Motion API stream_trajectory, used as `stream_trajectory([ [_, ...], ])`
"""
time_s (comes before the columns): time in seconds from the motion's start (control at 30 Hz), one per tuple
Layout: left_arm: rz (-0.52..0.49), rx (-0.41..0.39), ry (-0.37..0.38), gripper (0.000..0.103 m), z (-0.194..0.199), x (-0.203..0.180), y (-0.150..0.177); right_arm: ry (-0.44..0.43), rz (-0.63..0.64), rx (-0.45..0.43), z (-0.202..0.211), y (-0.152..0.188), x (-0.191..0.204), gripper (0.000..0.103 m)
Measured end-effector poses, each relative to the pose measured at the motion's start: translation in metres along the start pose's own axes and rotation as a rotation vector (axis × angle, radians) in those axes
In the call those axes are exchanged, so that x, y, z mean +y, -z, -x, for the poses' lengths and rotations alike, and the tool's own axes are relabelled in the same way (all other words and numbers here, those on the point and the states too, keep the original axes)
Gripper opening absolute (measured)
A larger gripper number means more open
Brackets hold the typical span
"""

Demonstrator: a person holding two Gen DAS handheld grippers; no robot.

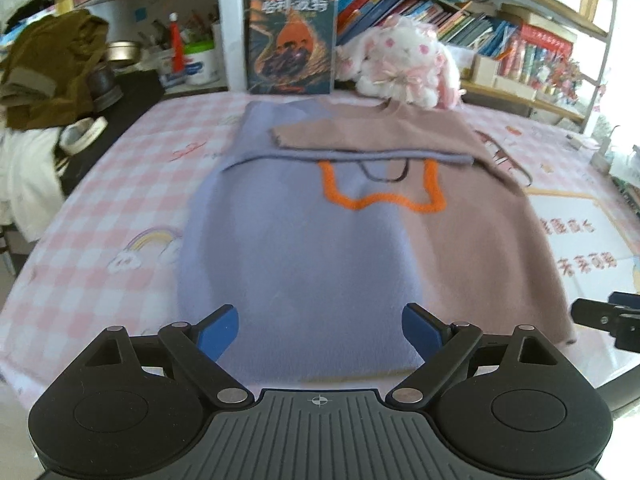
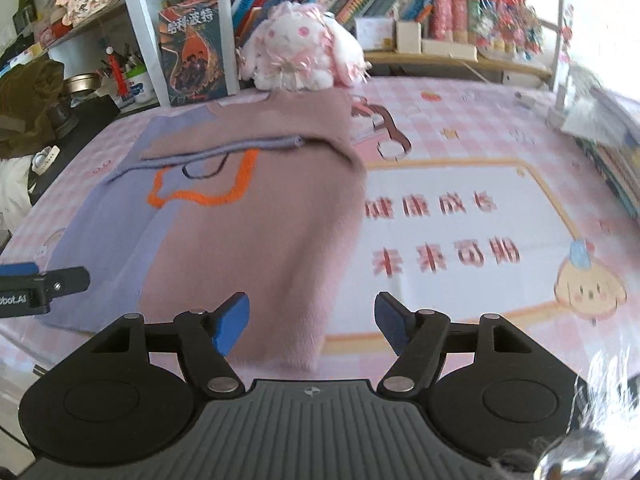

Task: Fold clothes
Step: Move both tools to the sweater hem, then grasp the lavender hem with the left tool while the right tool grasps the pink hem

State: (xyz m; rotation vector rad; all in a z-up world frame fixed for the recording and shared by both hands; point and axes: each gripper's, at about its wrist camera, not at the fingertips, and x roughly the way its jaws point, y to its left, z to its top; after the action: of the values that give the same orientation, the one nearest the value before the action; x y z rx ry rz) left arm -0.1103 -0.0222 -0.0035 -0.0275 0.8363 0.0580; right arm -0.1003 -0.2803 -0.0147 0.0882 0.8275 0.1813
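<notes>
Both grippers, left gripper [image 1: 320,330] and right gripper [image 2: 312,322], wide open and empty; sweater [image 1: 320,240] runs lengthwise toward 12 o'clock, hem nearest both

Left tongs [image 1: 320,334] spread wide, blue pads empty, poised over near hem of lilac-and-mauve sweater [image 1: 320,256]. Lies flat on pink checked surface [image 1: 100,216], sleeves folded across chest above orange outline. Behind it: plush rabbit [image 1: 400,64], upright book [image 1: 292,36]. Right tongs' tip [image 1: 608,316] at right edge.
</notes>
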Motion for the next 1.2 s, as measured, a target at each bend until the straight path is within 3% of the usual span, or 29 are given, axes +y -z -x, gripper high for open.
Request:
stream_trajectory([
  [0.23,0.043,0.039,0.007,0.091,0.005,0.010,0.014,-0.002,-0.040,0.017,0.005,0.015,-0.009,0.067],
  [0.43,0.153,0.033,-0.028,0.089,0.005,0.038,0.019,0.002,-0.073,0.020,0.006,0.019,-0.014,0.067],
  [0.6,0.145,0.011,-0.086,0.072,-0.002,0.056,0.016,-0.010,-0.080,0.044,-0.003,0.015,-0.014,0.065],
  [0.77,0.188,0.054,-0.104,0.048,-0.019,0.075,0.013,-0.019,-0.080,0.061,-0.013,0.008,-0.009,0.057],
  [1.03,0.269,0.097,-0.080,0.043,-0.039,0.097,0.009,-0.011,-0.132,0.107,-0.029,-0.001,-0.009,0.047],
  [1.13,0.253,0.094,-0.074,0.041,-0.043,0.096,0.006,-0.004,-0.160,0.118,-0.033,-0.003,-0.011,0.044],
  [1.17,0.247,0.093,-0.072,0.034,-0.044,0.096,0.005,-0.002,-0.164,0.118,-0.034,-0.004,-0.011,0.043],
  [1.2,0.240,0.091,-0.071,0.022,-0.045,0.095,0.003,0.001,-0.163,0.118,-0.035,-0.004,-0.011,0.040],
])
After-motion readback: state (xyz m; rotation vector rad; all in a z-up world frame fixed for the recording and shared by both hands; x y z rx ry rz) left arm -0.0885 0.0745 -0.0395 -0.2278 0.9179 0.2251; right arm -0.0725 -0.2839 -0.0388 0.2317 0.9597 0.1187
